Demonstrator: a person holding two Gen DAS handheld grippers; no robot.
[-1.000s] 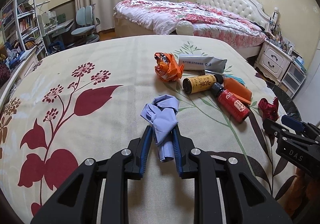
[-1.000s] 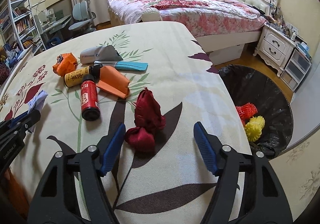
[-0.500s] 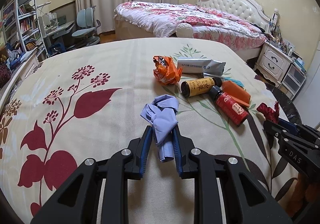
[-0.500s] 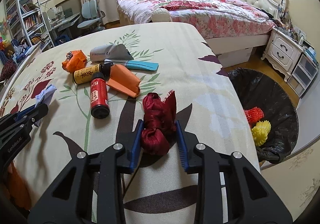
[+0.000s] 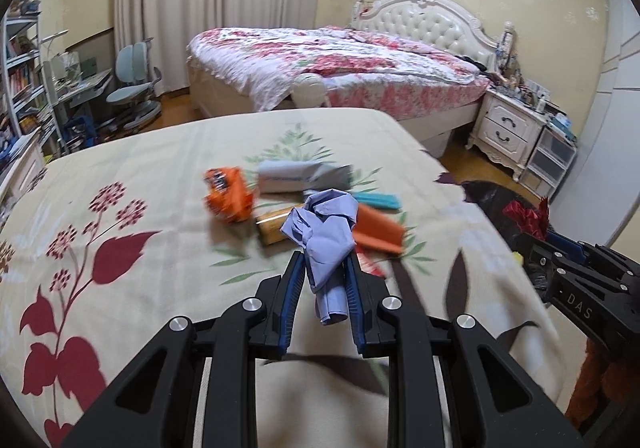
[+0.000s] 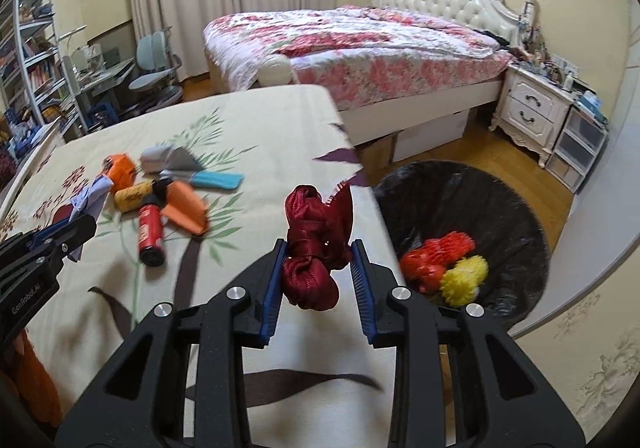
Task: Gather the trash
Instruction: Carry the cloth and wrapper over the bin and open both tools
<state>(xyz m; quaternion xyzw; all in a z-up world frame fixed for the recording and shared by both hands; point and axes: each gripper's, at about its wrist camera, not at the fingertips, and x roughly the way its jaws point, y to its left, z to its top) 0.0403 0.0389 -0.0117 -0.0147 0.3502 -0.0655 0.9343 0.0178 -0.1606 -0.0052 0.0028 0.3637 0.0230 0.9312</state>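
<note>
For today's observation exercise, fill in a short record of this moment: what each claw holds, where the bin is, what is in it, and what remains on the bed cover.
left claw: shut on blue crumpled cloth
right claw: shut on dark red fabric wad
trash bin: black-lined, on floor beside the bed cover's edge
in bin: red spiky ball, yellow spiky ball
left on bed cover: red bottle, orange wrapper, orange wedge

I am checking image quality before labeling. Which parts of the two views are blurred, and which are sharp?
Left wrist view: the orange wrapper, the tube and the bedspread are smeared by motion, while the blue cloth in the jaws is sharp. Right wrist view: the red bottle is slightly blurred, the dark red cloth is sharp; both views curve at the edges.
</note>
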